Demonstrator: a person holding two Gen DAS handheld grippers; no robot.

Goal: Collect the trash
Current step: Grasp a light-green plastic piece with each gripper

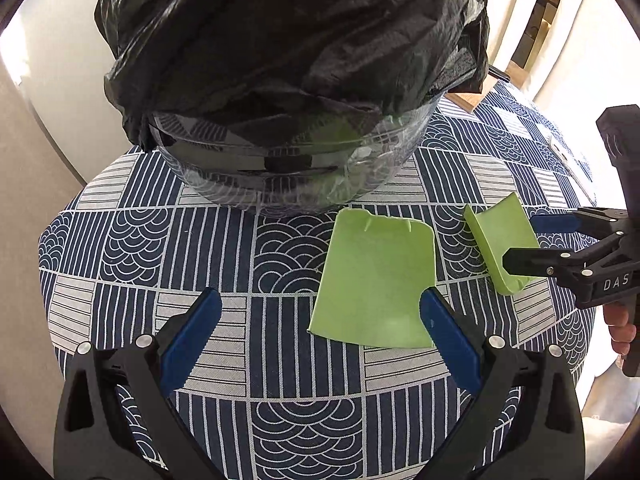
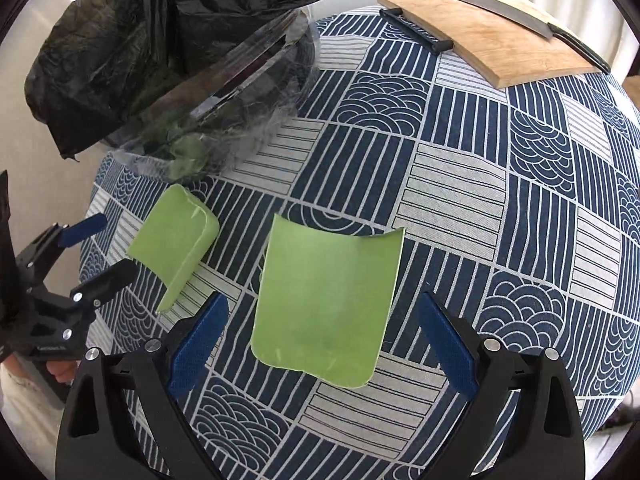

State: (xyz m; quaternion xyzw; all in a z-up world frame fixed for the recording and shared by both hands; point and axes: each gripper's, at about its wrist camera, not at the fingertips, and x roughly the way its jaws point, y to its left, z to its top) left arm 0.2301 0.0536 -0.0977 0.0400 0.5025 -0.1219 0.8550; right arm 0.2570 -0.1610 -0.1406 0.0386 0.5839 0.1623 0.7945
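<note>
1. The left gripper (image 1: pixel 320 296) had its jaws wide apart at the bottom of its view, and one green scrap (image 1: pixel 372 280) lay just ahead, probably its next pick.
2. The right gripper (image 2: pixel 323 298) was likewise spread and straddled the other green scrap (image 2: pixel 328 300).
3. Two scraps lay flat on the tablecloth (image 1: pixel 160 240), near the bin, likely for a short carry.
4. One bag-lined bin (image 1: pixel 280 168) stood at the top of the frame.
5. Farthest, upper right: one cutting board (image 2: pixel 492 36) and one knife (image 2: pixel 500 8).
</note>
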